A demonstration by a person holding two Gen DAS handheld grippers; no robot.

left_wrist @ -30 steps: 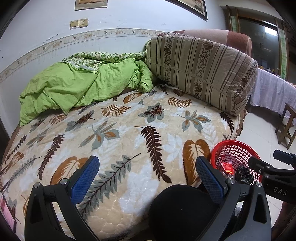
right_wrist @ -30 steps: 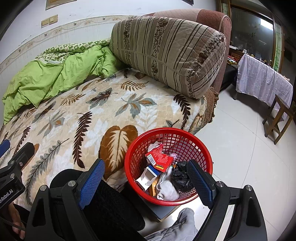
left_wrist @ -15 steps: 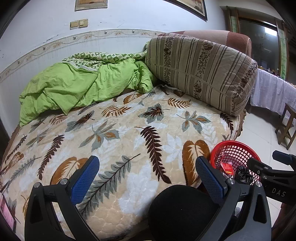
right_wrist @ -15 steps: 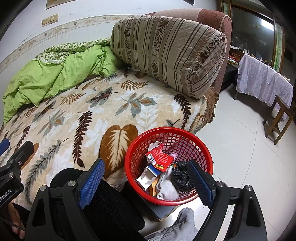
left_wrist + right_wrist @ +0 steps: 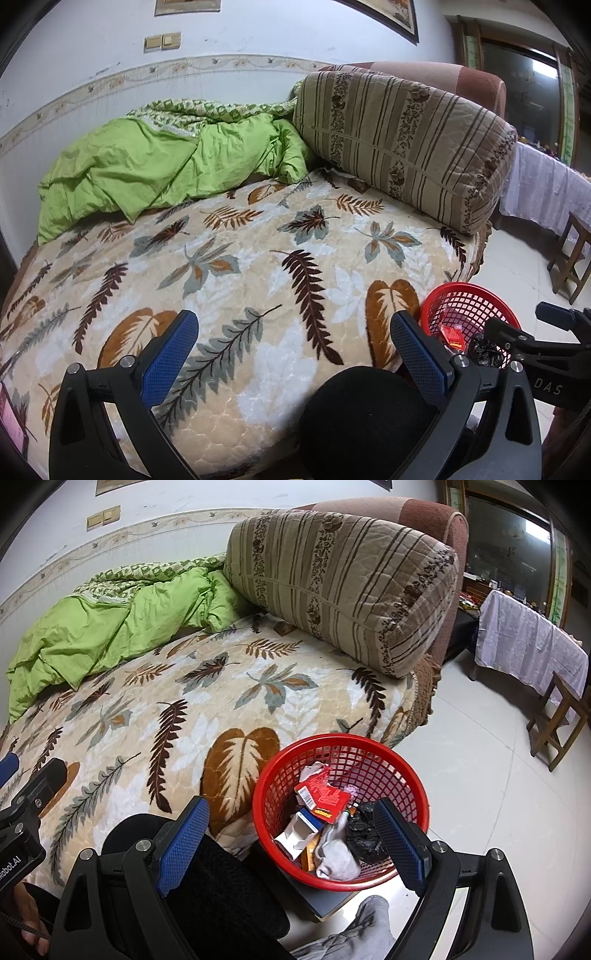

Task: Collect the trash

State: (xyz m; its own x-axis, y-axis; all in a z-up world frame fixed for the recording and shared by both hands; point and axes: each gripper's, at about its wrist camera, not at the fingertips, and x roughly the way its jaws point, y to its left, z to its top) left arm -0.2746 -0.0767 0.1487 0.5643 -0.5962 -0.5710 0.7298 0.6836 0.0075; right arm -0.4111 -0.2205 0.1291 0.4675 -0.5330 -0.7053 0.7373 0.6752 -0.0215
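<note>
Light: we see even, soft indoor light on the bed [image 5: 258, 266].
Glare: bright patch in the window [image 5: 546, 70].
Shadows: faint.
Distortion: strong fisheye bend, dark corners.
Focus: we find both views sharp.

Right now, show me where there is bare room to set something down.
The leaf blanket lies bare from the green quilt and striped cushion to the near edge. The floor is open between the red basket and the stool. The basket is crowded with trash.
</note>
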